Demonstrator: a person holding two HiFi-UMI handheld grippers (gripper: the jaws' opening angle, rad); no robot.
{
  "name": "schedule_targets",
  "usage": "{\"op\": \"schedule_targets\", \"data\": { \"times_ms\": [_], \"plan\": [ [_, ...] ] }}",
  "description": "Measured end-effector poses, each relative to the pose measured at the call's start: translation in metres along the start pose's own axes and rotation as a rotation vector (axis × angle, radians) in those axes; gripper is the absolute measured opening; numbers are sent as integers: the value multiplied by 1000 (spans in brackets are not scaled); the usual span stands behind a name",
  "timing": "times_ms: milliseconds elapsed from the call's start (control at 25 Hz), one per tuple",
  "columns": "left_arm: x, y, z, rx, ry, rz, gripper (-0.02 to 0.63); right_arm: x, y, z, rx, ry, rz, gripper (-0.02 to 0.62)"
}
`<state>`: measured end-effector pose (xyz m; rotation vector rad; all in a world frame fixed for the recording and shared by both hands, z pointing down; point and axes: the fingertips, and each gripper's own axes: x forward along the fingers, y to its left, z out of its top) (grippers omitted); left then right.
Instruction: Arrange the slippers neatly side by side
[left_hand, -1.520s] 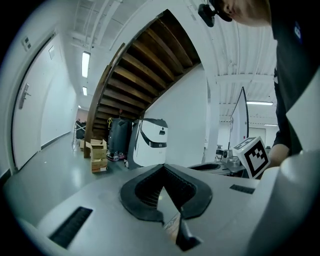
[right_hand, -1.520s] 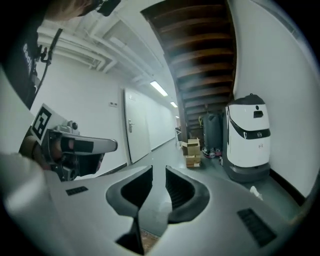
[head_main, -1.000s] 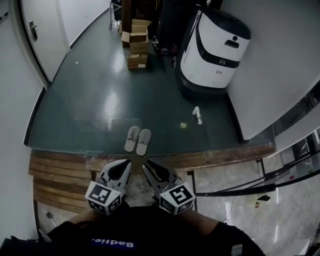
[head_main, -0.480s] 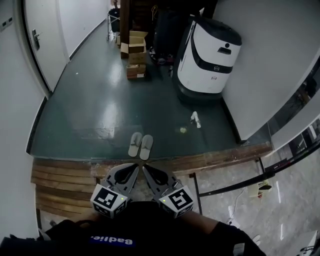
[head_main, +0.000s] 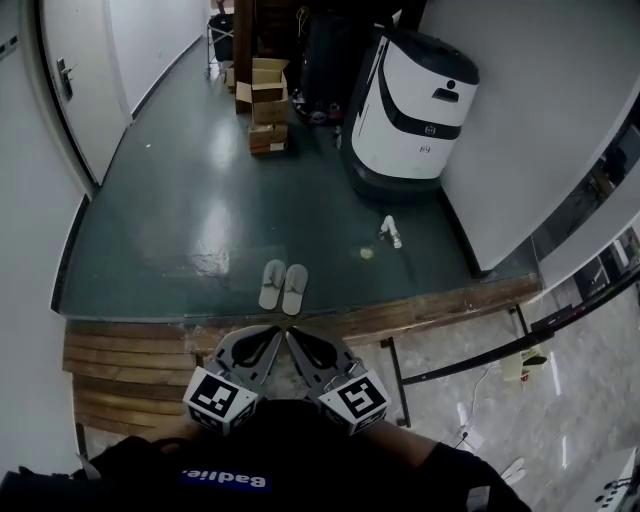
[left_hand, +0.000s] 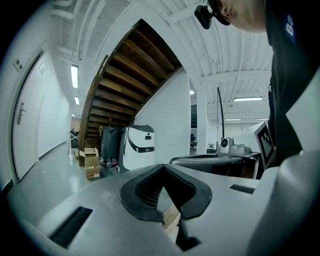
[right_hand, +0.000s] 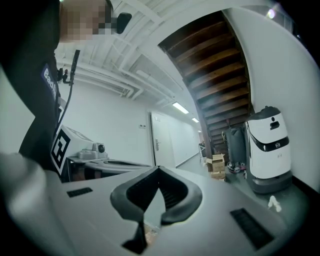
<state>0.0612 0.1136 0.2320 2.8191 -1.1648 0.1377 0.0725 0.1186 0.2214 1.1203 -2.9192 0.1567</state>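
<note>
Pale slippers are noted side by side, touching, toes pointing away, on the dark green floor. They lie just ahead of the left hand-held gripper and right hand-held gripper, untouched. Both are held over wooden boards, jaws closed tip to tip on nothing. Slipper detail is too small to be read. A white object further back cannot be identified.

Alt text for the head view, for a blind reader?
A pair of pale slippers lies side by side on the dark green floor. Nearer the camera, the left tool and right tool are both shut and empty, tips close together.
</note>
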Motion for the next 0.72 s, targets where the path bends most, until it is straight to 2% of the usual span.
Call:
{"op": "schedule_targets", "data": {
  "times_ms": [120, 280, 600, 720],
  "plan": [
    [-1, -1, 2, -11, 12, -3, 0, 0, 0, 2, -7, -13, -3, -2],
    [2, -2, 8, -10, -34, -5, 1, -2, -4, 1, 2, 7, -16, -2],
    [0, 4, -1, -10, -12, 19, 0, 1, -6, -1, -2, 18, -6, -2],
    [-1, 3, -2, -20, 20, 29, 0, 1, -7, -2, 0, 20, -3, -2]
  ]
}}
